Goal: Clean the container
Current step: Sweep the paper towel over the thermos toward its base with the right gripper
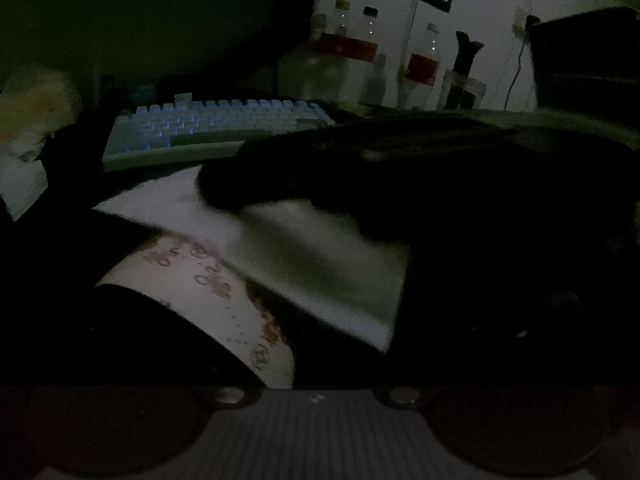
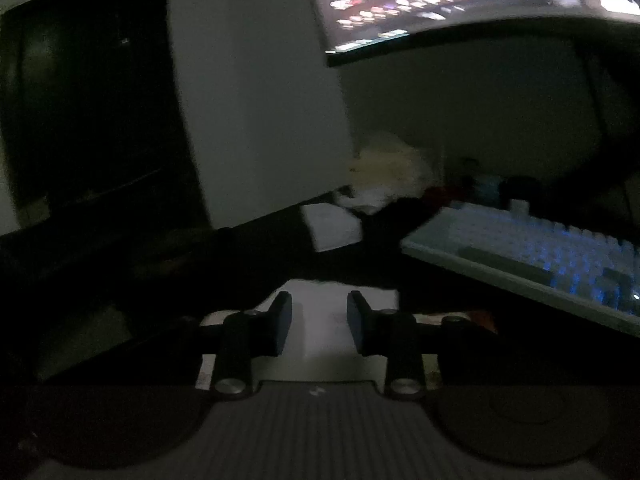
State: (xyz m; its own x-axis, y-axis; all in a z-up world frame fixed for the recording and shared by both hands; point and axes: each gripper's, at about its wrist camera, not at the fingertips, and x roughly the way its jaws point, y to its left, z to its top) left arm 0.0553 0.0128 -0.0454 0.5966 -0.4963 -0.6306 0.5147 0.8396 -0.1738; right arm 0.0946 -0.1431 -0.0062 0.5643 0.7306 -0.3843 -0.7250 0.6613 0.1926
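Dark counter [image 2: 248, 264] carrying a backlit keyboard [image 1: 216, 128], several clear bottles [image 1: 424, 64] standing behind it by the wall, a white paper sheet [image 2: 334, 226] lying left of the keyboard, a pale fluffy thing [image 2: 390, 168] sitting behind.

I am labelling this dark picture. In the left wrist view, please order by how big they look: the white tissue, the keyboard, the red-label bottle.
1. White tissue, largest, though it lies nearest the camera.
2. Keyboard, farther back, so its true size is unsure.
3. Red-label bottle, smallest, farthest away.
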